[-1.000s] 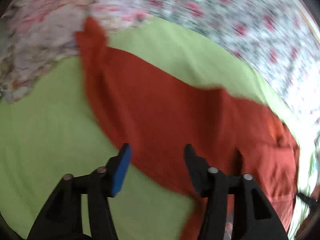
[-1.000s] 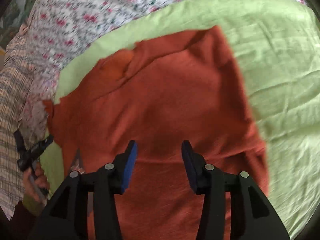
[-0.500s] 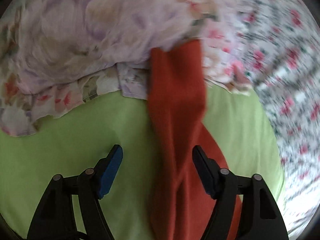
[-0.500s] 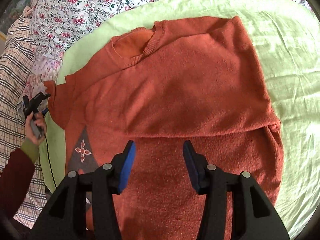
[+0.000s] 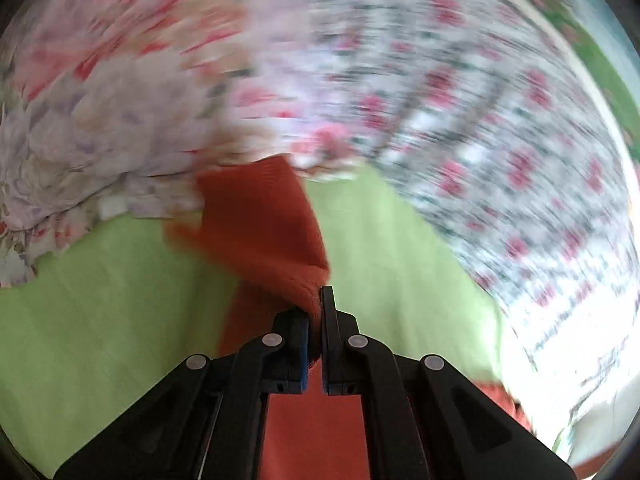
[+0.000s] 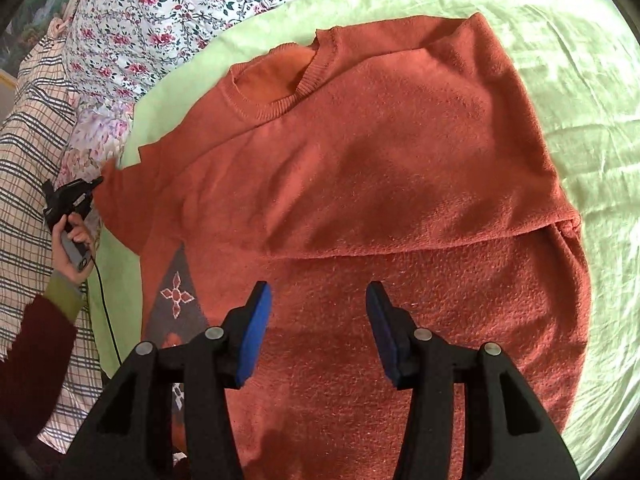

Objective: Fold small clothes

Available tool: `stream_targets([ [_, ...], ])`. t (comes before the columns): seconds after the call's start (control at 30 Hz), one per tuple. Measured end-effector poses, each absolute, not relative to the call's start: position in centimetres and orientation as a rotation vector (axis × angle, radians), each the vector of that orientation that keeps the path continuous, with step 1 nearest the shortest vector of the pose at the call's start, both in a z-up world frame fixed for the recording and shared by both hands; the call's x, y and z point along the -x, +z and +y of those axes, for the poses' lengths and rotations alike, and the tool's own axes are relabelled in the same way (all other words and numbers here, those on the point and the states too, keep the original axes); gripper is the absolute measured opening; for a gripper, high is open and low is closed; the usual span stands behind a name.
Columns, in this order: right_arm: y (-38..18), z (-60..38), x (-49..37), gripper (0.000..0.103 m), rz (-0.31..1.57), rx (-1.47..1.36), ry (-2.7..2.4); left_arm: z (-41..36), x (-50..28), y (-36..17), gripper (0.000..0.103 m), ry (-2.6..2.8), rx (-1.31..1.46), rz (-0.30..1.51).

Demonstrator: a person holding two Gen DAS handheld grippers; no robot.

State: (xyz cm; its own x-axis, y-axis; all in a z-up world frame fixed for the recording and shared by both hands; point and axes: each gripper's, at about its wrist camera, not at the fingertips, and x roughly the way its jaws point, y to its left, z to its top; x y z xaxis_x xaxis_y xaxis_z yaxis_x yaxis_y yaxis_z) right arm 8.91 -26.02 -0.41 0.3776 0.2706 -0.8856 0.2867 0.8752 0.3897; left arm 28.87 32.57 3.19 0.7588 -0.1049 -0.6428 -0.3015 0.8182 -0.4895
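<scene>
A rust-orange knit sweater (image 6: 380, 168) lies spread on a light green sheet (image 6: 580, 80), neck hole at the far side, one sleeve folded across the chest. A dark patterned triangle (image 6: 176, 300) shows near its left edge. My right gripper (image 6: 318, 300) is open and empty, hovering over the lower body of the sweater. My left gripper (image 5: 316, 312) is shut on the sweater's sleeve (image 5: 264, 224), which rises from the sheet (image 5: 100, 300). The left gripper also shows in the right wrist view (image 6: 74, 196), at the sleeve end.
A floral bedspread (image 6: 160, 20) lies beyond the green sheet, and a plaid fabric (image 6: 28, 152) lies at the left. A crumpled floral cloth (image 5: 100, 120) sits behind the sleeve. A cable (image 6: 106, 320) trails from the left hand.
My left gripper has closed on the sleeve, which it straddled open half a second ago. The right gripper has stayed open over the sweater, nearly still.
</scene>
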Motion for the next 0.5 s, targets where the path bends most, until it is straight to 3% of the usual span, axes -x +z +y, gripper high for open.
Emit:
stream_targets([
  [0.23, 0.1, -26.3, -8.4, 0.051, 1.16, -0.553, 0.005, 18.9, -24.7, 5.9, 0.002, -0.123, 0.464, 0.717],
  [0.5, 0.2, -29.1, -6.3, 0.051, 1.117, -0.614, -0.04, 0.0, -21.8, 4.1, 0.002, -0.405, 0.285, 0.812],
])
